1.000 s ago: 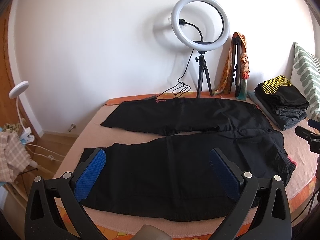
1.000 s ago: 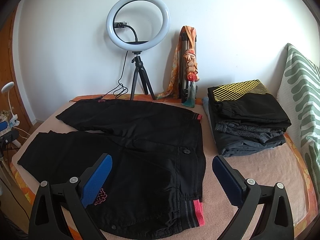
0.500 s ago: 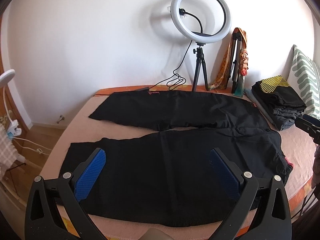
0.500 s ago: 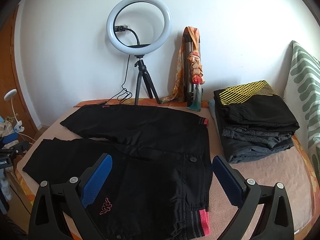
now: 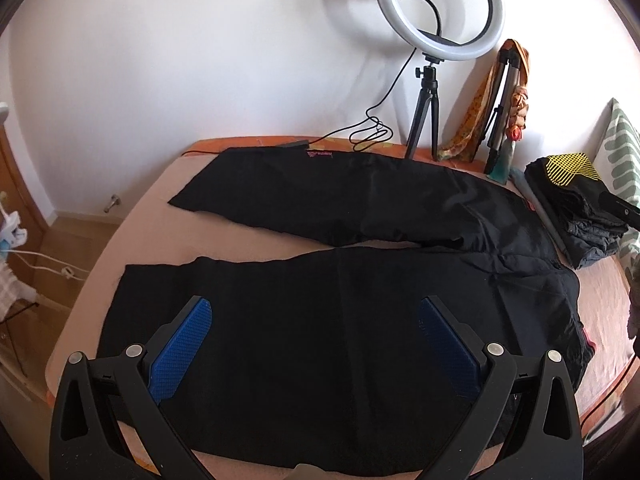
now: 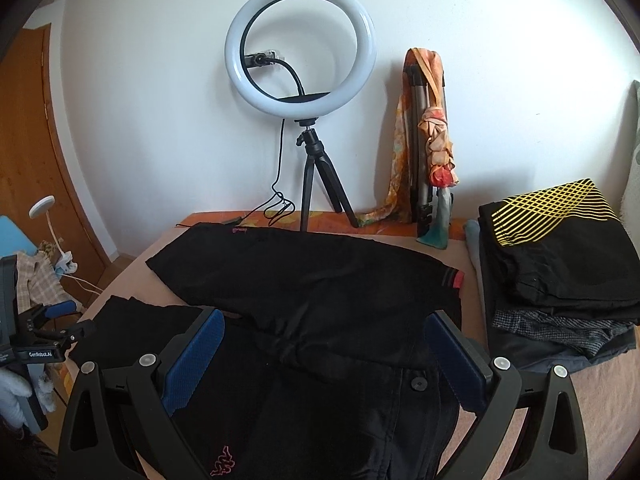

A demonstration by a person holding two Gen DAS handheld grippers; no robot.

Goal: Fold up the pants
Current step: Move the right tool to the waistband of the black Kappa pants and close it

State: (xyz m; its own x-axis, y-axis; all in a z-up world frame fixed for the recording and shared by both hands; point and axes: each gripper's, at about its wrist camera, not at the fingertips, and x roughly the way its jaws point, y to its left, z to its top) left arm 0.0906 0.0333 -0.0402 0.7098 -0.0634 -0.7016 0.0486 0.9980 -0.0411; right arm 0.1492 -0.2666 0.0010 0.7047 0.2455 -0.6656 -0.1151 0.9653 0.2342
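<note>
1. One pair of black pants [image 5: 340,288].
2. One ring light [image 6: 300,52] (upper middle of the frame).
3. One clothes stack [image 6: 560,272], right.
4. Two grippers [image 5: 314,332] [image 6: 324,352].

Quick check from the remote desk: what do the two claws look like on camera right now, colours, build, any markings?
Both match: the left claw and right claw have black plastic frames with triangular cut-outs, silver round pivot screws, and two fingers faced with blue textured pads. In the right view the left claw's body carries a white "GenRoboAI" label. No cables or sleeves show.
</note>
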